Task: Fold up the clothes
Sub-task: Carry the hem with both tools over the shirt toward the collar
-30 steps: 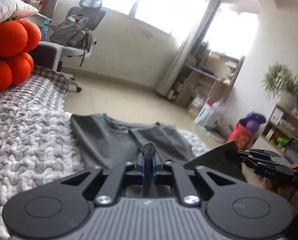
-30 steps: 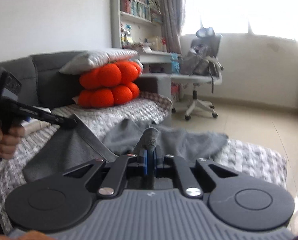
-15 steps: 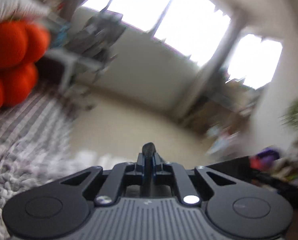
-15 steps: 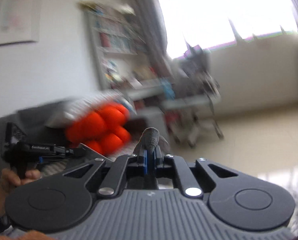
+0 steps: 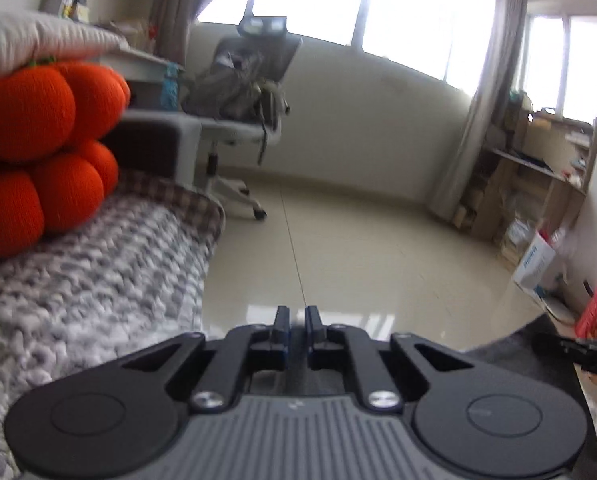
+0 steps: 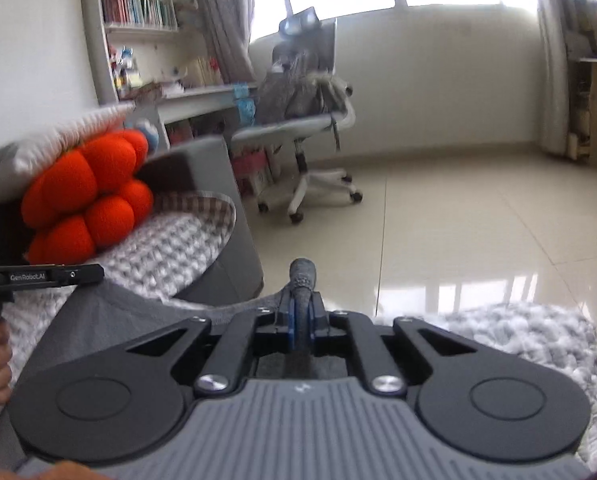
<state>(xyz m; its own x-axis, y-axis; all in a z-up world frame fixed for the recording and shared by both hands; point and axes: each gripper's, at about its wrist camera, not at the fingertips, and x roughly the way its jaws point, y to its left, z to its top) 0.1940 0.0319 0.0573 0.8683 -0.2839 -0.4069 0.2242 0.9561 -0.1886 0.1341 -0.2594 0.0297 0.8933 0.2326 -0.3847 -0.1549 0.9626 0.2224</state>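
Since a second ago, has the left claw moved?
Yes. The left claw has swung toward the orange cushion and office chair, away from the right-hand shelves; its jaws now stand slightly apart.

Left tongs (image 5: 296, 322) slightly parted, right tongs (image 6: 301, 312) clamped.

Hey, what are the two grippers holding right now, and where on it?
The right gripper pinches a bunched edge of the grey garment. The left gripper's fingers stand slightly apart; whether they hold cloth cannot be told.
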